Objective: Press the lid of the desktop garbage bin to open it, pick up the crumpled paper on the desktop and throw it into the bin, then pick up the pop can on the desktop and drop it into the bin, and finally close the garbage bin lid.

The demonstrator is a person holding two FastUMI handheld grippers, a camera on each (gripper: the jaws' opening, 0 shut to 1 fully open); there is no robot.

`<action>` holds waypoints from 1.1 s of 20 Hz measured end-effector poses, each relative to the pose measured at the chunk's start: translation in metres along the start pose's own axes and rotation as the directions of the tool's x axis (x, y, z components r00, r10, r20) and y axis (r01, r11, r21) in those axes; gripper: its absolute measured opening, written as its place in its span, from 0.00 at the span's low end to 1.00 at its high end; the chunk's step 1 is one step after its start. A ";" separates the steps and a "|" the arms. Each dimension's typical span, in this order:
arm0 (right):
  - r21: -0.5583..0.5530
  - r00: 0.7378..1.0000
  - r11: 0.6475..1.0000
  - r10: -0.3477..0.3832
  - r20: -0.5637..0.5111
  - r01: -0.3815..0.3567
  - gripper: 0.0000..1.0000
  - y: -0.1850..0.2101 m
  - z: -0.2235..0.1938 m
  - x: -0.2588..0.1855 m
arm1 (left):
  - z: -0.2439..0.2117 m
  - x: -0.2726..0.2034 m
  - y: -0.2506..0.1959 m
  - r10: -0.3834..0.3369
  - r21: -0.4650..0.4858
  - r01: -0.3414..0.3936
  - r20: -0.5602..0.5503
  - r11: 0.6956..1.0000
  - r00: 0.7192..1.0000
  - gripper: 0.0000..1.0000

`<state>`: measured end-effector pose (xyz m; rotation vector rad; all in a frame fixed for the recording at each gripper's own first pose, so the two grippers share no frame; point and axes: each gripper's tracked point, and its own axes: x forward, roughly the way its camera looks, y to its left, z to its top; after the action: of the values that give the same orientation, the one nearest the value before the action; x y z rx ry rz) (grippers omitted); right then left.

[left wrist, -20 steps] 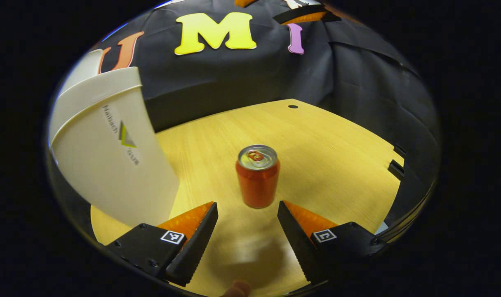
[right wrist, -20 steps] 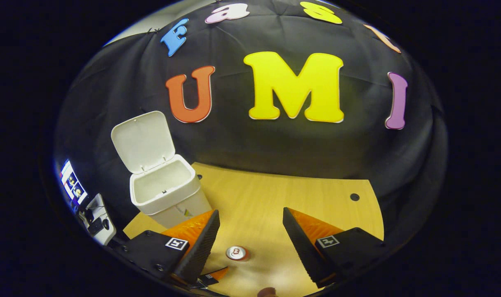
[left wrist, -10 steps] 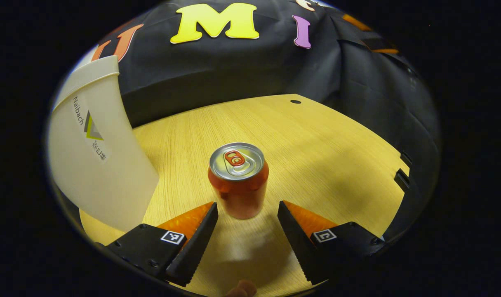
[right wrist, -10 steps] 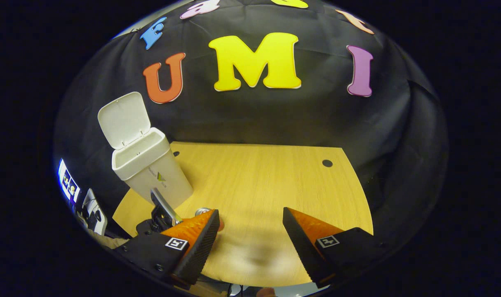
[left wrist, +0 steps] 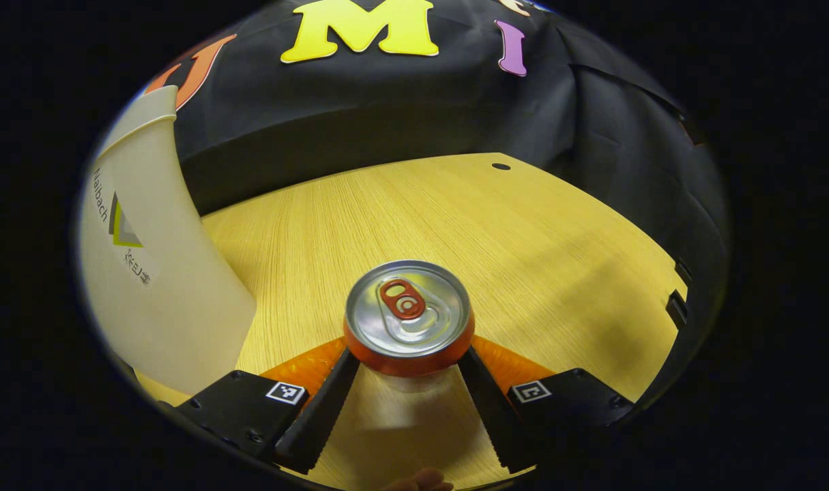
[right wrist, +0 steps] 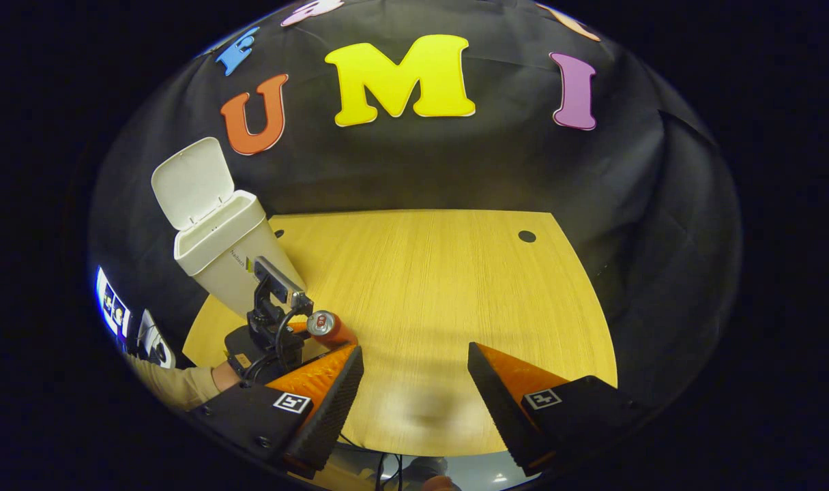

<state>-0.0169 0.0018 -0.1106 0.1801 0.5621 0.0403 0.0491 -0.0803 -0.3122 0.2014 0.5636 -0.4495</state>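
Upright, pop can point(left wrist: 407, 320) between left tool point(left wrist: 407, 372) fingers.

The pop can point(left wrist: 407, 320) has a shiny brushed-metal top and a glossy painted wall. The garbage bin point(left wrist: 155, 273) looks like smooth, matt plastic. The desktop point(left wrist: 523, 239) shows fine wood grain with a satin finish. The booth wall point(right wrist: 455, 164) is matt cloth, creased.
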 end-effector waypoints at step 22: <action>0.069 1.000 0.997 0.020 0.018 -0.021 0.97 -0.031 -0.002 0.019 | 0.121 -0.121 0.040 0.103 -0.153 -0.099 0.022 0.983 0.994 0.86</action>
<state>-0.0024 -0.0264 -0.1282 0.2537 0.5444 0.0394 0.0333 -0.0382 -0.1423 0.0771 0.5533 -0.3088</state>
